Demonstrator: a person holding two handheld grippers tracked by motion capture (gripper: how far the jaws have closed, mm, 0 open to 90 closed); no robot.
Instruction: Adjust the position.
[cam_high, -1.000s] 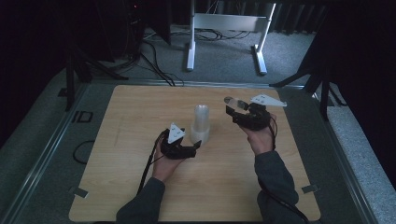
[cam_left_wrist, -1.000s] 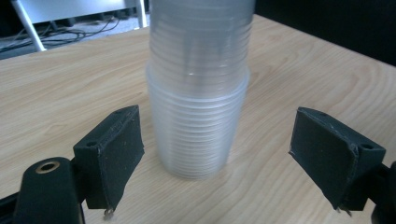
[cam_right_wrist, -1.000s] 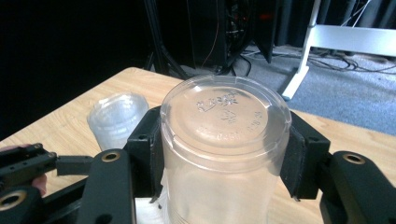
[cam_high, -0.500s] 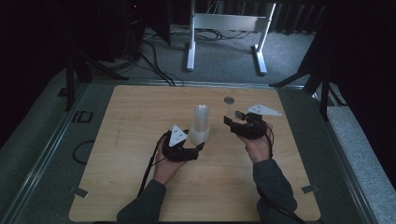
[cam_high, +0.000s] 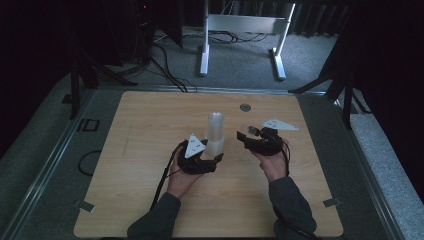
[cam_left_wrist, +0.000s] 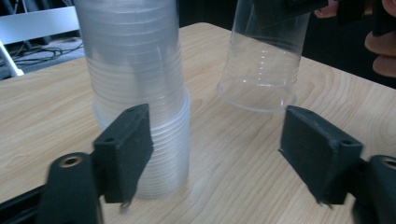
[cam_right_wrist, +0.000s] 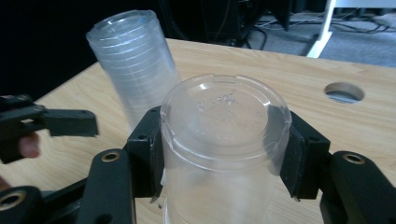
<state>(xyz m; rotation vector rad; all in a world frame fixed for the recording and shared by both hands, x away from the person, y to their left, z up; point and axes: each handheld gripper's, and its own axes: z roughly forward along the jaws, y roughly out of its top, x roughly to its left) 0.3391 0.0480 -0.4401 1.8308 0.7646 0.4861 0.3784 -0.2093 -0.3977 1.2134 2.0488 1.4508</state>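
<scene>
Your right gripper (cam_right_wrist: 224, 154) is clamped on a single clear cup (cam_right_wrist: 224, 140), held upside down with one black pad against each side of its wall; in the left gripper view that cup (cam_left_wrist: 261, 60) hangs just above the table (cam_left_wrist: 46, 107), its rim close to the wood. Your left gripper (cam_left_wrist: 219, 154) has just been closing its jaws and now stands partly open at the foot of the stack of clear cups (cam_left_wrist: 135, 93): one pad lies against the stack's lower rims, while the other is well clear, with bare table between. Whether that near pad presses or merely rests you cannot tell. The high view is dim, so the held cup is hard to make out there. The stack (cam_high: 216, 132) stands upright near the table's middle, with both of your hands low on either side and your forearms coming in from the near edge.
</scene>
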